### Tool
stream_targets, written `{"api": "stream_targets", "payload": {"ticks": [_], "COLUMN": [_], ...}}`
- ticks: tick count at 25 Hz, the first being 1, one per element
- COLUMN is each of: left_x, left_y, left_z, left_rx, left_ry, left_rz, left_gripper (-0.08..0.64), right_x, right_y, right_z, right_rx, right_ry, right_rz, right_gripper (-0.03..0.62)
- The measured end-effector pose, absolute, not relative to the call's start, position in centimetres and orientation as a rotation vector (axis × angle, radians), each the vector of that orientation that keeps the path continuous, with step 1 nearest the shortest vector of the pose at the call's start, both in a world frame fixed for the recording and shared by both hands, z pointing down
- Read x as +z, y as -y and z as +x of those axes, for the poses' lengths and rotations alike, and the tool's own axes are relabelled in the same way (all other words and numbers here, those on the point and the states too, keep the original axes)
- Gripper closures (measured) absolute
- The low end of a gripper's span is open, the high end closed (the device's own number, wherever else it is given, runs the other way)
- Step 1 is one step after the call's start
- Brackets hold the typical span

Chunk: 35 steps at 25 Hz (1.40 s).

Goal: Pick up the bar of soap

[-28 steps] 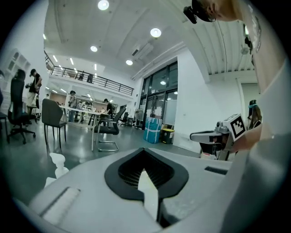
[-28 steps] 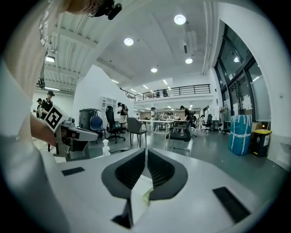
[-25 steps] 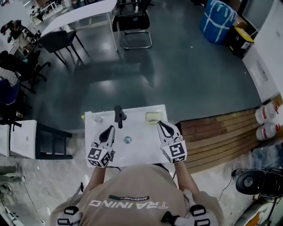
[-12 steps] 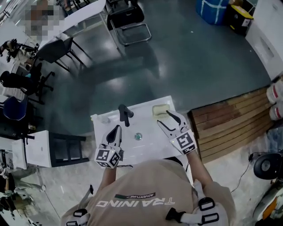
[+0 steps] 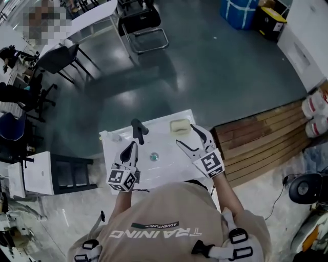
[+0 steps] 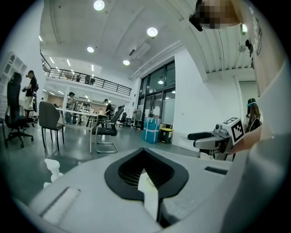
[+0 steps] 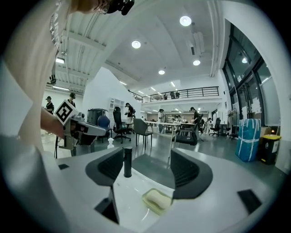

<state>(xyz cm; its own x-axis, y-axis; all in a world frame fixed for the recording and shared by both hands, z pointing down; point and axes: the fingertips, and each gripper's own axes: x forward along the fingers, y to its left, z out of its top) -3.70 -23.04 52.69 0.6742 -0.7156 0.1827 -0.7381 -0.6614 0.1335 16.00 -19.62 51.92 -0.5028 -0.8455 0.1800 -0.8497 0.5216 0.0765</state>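
The pale yellow bar of soap (image 5: 180, 126) lies in a dish at the back right corner of the white washbasin top (image 5: 169, 166); in the right gripper view the soap (image 7: 158, 199) sits low, just ahead of the jaws. My right gripper (image 5: 186, 137) hovers right beside it, its jaws opening wide, nothing between them. Over the basin's left side my left gripper (image 5: 131, 147) is shut and empty; its jaws meet in the left gripper view (image 6: 146, 175). A black faucet (image 5: 137, 130) stands at the back middle.
A drain (image 5: 154, 156) lies mid-basin, and a small white bottle (image 5: 104, 135) stands at the back left corner. A wooden platform (image 5: 256, 143) lies to the right, a white shelf unit (image 5: 36, 174) to the left. Chairs (image 5: 141, 23) and a blue bag (image 5: 238, 13) stand farther off.
My right gripper's jaws have gone from shut to wide open and it has come nearer the soap dish. The left gripper stays shut over the basin.
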Motion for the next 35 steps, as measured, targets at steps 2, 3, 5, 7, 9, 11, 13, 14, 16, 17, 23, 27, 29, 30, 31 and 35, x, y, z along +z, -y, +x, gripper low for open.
{"api": "stream_targets", "payload": {"ticks": [2,3,5,7,9,11,13,14,16,17,23,27,29,30,31,35], "left_x": [52.5,52.4,52.5,52.6,52.5,52.5,52.5,52.5,52.5,52.5,53.4,54.4,54.5,54.6,54.6,54.8], "left_y": [22.7,22.5,22.4,22.5,22.6,22.7,22.9,23.0,23.2,23.2,23.4,23.5,23.6,23.6,23.7,23.9], "left_z": [-3.4,-3.3,-3.4,-3.7,-3.7,-3.5,-3.3,-3.3,-3.2,-3.2,-3.2,-3.8,-4.1,-4.2,-4.3,-4.7], "left_rx": [0.167,0.168,0.169,0.162,0.154,0.154,0.157,0.157,0.147,0.14,0.142,0.155,0.159,0.159,0.159,0.162], "left_ry": [1.17,1.165,1.162,1.174,1.184,1.184,1.18,1.178,1.175,1.176,1.181,1.205,1.215,1.219,1.222,1.227], "left_rz": [2.703,2.707,2.708,2.7,2.693,2.696,2.702,2.703,2.697,2.692,2.675,2.654,2.646,2.643,2.641,2.636], "left_gripper": [0.563,0.565,0.564,0.565,0.565,0.565,0.565,0.565,0.565,0.565,0.565,0.565,0.565,0.565,0.565,0.565], "right_x": [52.3,52.4,52.6,52.8,52.9,53.2,53.4,53.5,54.1,54.7,57.1,58.2,58.9,59.4,60.0,63.0], "right_y": [19.3,19.2,19.1,19.1,19.0,19.1,19.5,19.8,20.4,20.5,22.2,23.5,24.1,24.4,24.7,25.8], "right_z": [16.0,16.0,15.7,15.5,15.6,15.8,16.0,16.2,16.5,16.6,17.8,18.4,18.3,18.2,18.0,17.3], "right_rx": [0.012,0.003,-0.004,0.003,0.01,0.001,-0.015,-0.017,-0.019,-0.025,-0.014,-0.007,-0.013,-0.017,-0.02,-0.016], "right_ry": [2.55,2.544,2.536,2.536,2.537,2.525,2.51,2.504,2.481,2.462,2.398,2.381,2.364,2.355,2.347,2.322], "right_rz": [1.439,1.435,1.422,1.41,1.395,1.365,1.332,1.322,1.303,1.283,1.189,1.145,1.098,1.072,1.044,0.933], "right_gripper": [0.288,0.288,0.288,0.288,0.288,0.288,0.288,0.288,0.288,0.288,0.288,0.288,0.288,0.288,0.288,0.288]}}
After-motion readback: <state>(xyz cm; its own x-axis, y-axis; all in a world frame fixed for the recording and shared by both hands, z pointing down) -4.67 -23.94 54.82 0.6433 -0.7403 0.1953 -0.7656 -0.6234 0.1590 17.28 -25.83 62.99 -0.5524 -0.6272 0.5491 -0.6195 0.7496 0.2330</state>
